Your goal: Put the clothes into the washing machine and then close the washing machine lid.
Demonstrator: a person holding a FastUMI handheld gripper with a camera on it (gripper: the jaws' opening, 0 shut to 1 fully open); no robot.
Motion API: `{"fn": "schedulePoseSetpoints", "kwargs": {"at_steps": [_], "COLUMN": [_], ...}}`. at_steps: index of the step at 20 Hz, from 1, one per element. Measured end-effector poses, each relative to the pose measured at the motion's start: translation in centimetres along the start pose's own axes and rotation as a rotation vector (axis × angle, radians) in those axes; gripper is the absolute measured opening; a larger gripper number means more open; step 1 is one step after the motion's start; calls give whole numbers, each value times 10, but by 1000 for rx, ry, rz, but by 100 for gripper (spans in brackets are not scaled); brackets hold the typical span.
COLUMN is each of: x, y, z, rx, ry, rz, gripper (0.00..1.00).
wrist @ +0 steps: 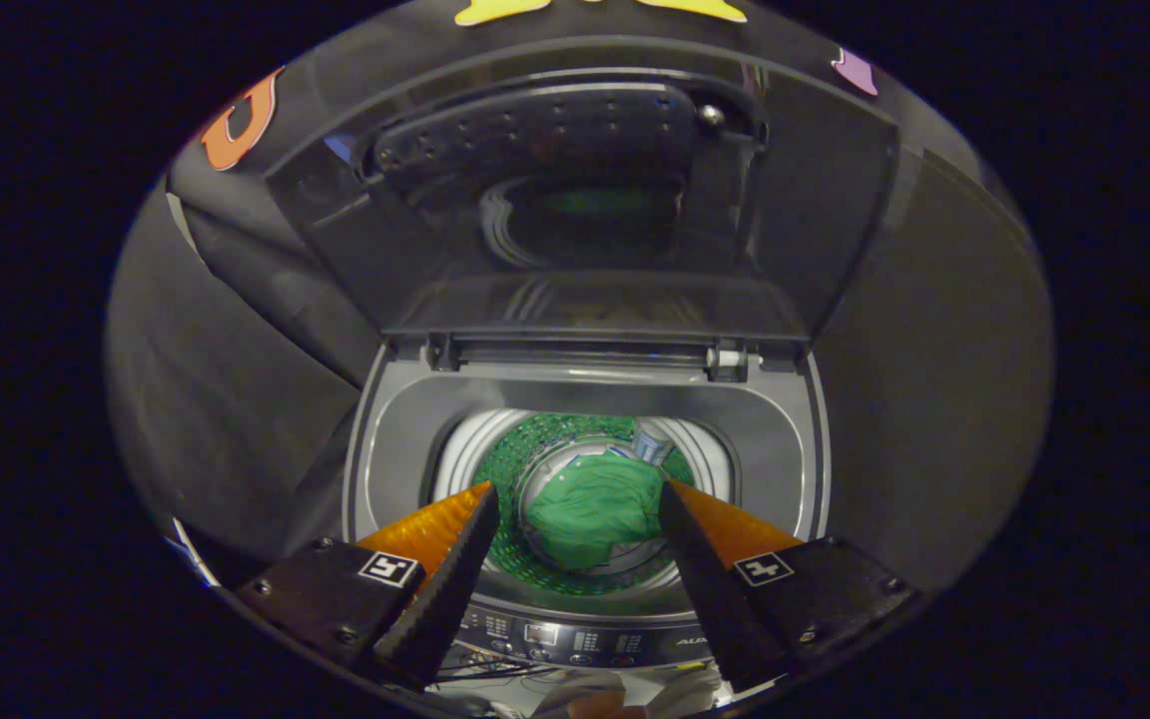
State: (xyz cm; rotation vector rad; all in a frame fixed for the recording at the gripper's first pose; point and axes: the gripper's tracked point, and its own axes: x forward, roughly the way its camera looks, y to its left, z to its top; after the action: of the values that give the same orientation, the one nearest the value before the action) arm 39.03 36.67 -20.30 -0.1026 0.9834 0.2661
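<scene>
Gripper (575, 499) is spread wide and empty, hovering above the washer (785, 439). Green cloth (595, 509) lies down in the drum (505, 469), below and between the fingers — loading looks done. Lid (585, 210) stands upright beyond the fingers, not yet closed. Risk: the fingers slip off the lid's smooth edge and it slams — or it stalls half-down.

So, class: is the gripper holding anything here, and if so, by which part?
Nothing is held. The gripper is open, fingers spread apart above the washing machine; the green garment lies loose down in the drum, beyond them.
</scene>
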Motion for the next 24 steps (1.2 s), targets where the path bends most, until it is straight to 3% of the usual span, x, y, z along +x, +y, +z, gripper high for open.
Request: {"fn": "schedulePoseSetpoints", "kwargs": {"at_steps": [6,13,17,24], "x": [-60,-148,-134,-63], "y": [16,43,46,39], "z": [50,159,215,236], "rx": [8,17,-15,60], "ry": [-76,-224,-286,-246], "rz": [12,26,-4,-5], "gripper": [100,100,100,100]}}
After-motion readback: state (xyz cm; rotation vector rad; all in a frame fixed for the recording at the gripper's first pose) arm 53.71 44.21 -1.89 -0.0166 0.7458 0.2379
